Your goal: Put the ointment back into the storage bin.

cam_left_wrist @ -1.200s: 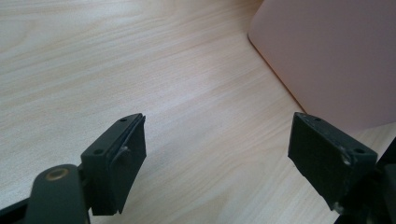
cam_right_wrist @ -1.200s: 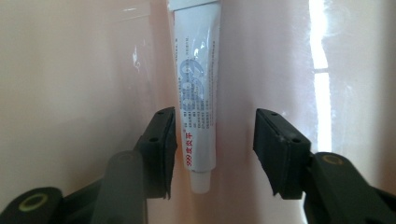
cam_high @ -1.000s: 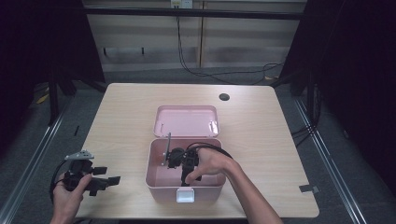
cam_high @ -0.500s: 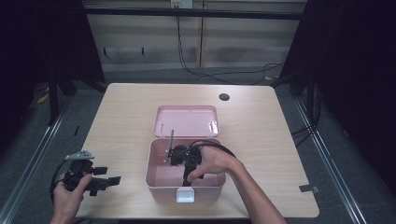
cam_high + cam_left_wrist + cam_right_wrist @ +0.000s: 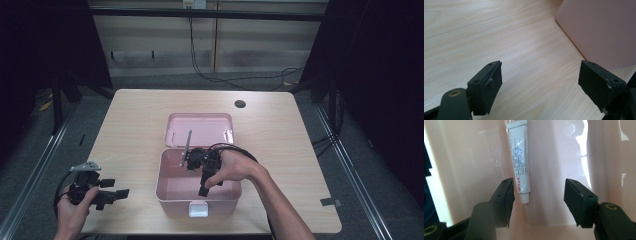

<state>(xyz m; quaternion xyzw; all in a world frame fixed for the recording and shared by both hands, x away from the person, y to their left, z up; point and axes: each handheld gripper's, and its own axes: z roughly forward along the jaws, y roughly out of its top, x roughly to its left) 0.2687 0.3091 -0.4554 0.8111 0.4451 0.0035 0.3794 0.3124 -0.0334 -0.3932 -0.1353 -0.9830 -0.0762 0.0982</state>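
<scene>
The right gripper [image 5: 537,195] is down inside the pink box [image 5: 172,187], its jaws spread wide and holding nothing; in the right gripper view a white tube [image 5: 520,157] with blue print lies flat on the floor of the box, its capped end reaching into the gap between the jaws, close to one pad and clear of the other. In the high view the right gripper [image 5: 204,187] points toward the near wall of the box, with the person's right hand [image 5: 232,167] wrapped around its body above the open top. The box's lid [image 5: 200,129] lies folded back flat on the table [image 5: 135,120] just behind the box, and a white latch [image 5: 198,210] sits on the box's front wall. The left gripper [image 5: 117,194] is well to the left of the box, near the table's front edge, held low with its jaws wide apart and empty, pointing toward the box's side wall [image 5: 599,27]
</scene>
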